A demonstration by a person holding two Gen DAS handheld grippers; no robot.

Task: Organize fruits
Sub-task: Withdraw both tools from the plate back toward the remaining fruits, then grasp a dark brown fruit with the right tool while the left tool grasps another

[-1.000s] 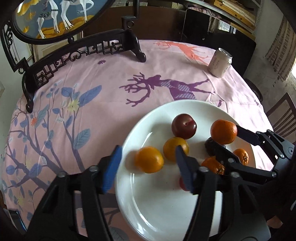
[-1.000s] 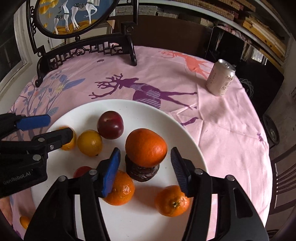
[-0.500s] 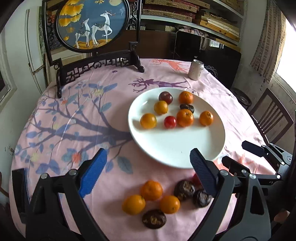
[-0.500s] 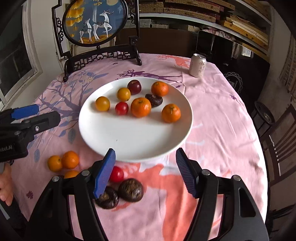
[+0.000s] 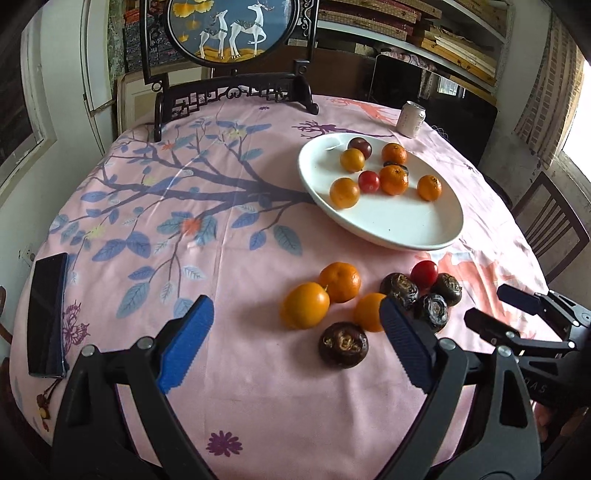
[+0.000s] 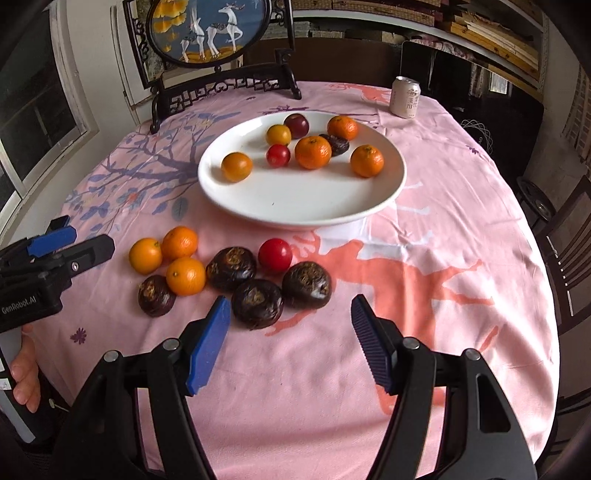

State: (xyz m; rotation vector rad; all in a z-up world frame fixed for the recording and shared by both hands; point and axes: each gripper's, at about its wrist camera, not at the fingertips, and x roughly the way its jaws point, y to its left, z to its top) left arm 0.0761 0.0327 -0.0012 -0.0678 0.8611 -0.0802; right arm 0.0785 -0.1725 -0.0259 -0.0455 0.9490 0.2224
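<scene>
A white plate (image 5: 413,225) (image 6: 295,206) holds several fruits: oranges, a red one and dark ones. On the pink cloth nearer me lie loose fruits: three oranges (image 5: 306,305) (image 6: 185,276), a red fruit (image 5: 424,273) (image 6: 275,254) and several dark brown fruits (image 5: 343,345) (image 6: 257,303). My left gripper (image 5: 297,343) is open and empty, above the cloth just short of the loose fruits. My right gripper (image 6: 291,343) is open and empty, near the dark fruits.
A drink can (image 5: 412,119) (image 6: 405,96) stands at the far side. A framed deer picture on a black stand (image 5: 236,37) (image 6: 207,33) is at the back. A dark phone (image 5: 48,314) lies at the left table edge. A chair (image 5: 554,225) is on the right.
Both grippers have pulled back from over the plate toward the near table edge and opened wider. The loose fruits on the cloth have come into view.
</scene>
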